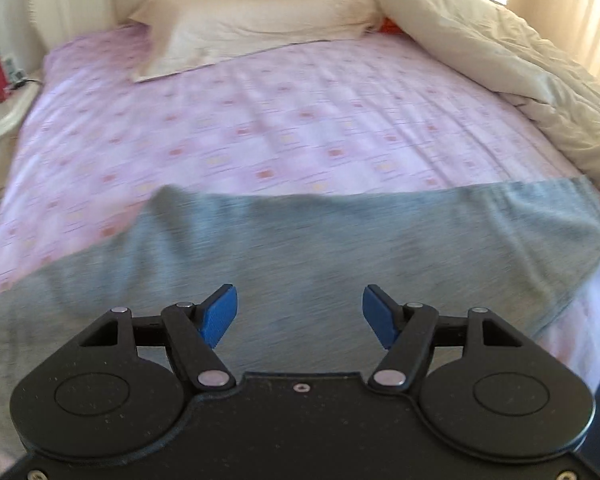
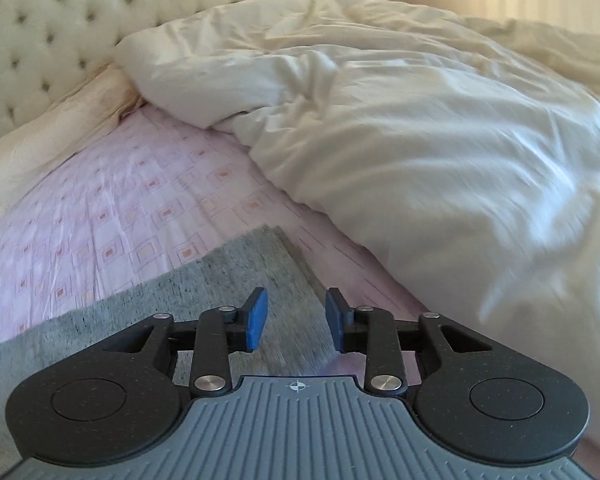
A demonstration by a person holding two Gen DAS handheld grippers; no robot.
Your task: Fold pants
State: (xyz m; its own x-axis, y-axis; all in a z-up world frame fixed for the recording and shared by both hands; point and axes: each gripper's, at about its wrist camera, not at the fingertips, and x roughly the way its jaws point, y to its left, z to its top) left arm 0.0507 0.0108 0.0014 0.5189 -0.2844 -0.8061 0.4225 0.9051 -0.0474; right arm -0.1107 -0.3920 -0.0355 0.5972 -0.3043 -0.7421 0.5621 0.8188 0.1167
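Pants [image 1: 300,240] of grey fabric lie spread flat across the near end of the bed, on a pink patterned sheet [image 1: 280,120] — in the left wrist view they fill the lower band from 9 o'clock to 3 o'clock. The left gripper [image 1: 299,314] hangs over the grey cloth with its blue pads wide apart and nothing between them. The right gripper [image 2: 296,318] is also parted, more narrowly, holding nothing; it sits over a corner edge of the pants [image 2: 228,276], whose tip points toward 12 o'clock. A cream pillow [image 1: 252,28] rests at 12 o'clock against the tufted headboard [image 2: 60,32]. A rumpled white duvet [image 2: 420,128] is heaped from 12 to 3 o'clock — just beside the pants' corner. A nightstand [image 1: 4,112] stands at 9 o'clock.
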